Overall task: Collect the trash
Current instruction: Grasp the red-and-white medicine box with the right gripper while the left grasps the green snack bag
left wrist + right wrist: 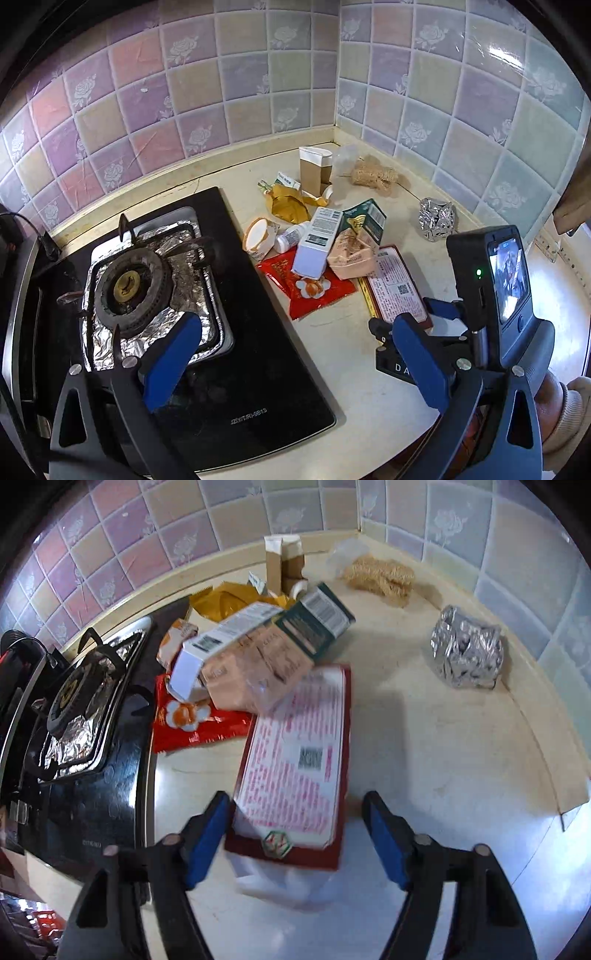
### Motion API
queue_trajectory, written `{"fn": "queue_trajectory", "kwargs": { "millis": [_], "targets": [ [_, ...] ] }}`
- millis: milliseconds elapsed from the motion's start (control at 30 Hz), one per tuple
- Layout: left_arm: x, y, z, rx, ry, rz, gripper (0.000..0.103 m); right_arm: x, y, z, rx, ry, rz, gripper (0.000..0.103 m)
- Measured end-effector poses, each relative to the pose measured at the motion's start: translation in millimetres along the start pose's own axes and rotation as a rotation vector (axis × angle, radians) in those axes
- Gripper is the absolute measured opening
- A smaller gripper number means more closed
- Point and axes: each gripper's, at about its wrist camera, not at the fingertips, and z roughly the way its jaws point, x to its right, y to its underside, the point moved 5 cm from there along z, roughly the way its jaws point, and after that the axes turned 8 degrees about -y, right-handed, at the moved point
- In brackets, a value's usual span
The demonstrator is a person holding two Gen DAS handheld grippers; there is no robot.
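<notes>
- Red flat box [295, 753]: we read its printed text only as pink smears in the right wrist view; its top end at 12 o'clock lies under a peach carton [255, 668].
- Same box in the left wrist view: its lower end is covered by the right gripper [439, 325].
- Red snack packet [310, 291]: partly buried beneath a white box [314, 247].
- Stove [236, 332]: its left part is cut off at 9 o'clock.
- A person's sleeve [569, 417]: cropped at 4 o'clock.
- Small label [286, 181]: too small to read.
</notes>
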Motion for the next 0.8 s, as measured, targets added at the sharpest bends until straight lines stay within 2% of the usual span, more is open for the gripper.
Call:
{"fn": "queue_trajectory", "kwargs": {
  "millis": [100, 233, 500, 633, 800],
  "targets": [
    [14, -7, 6, -0.005, 0.011, 0.031, 0.102, 8, 3, -4, -0.012, 0.006, -0.033, 0.058],
    [35, -16, 24, -0.061, 0.060, 0.046, 0.101, 30, 7, -15, -0.001, 0.015, -0.025, 0.058],
    [78, -34, 65, -0.148, 0.166, 0.065, 0.091, 86, 14, -47, 0.064, 0.038, 0.051, 0.058],
    [89, -44, 83, -0.172, 0.161, 0.072, 0.089, 98, 16, -56, 0.079, 0.018, 0.074, 0.058],
    [100, -50, 110, -0.232, 0.140, 0.070, 0.079, 102, 16, -61, 0.096, 0.000, 0.076, 0.058]
  ]
}}
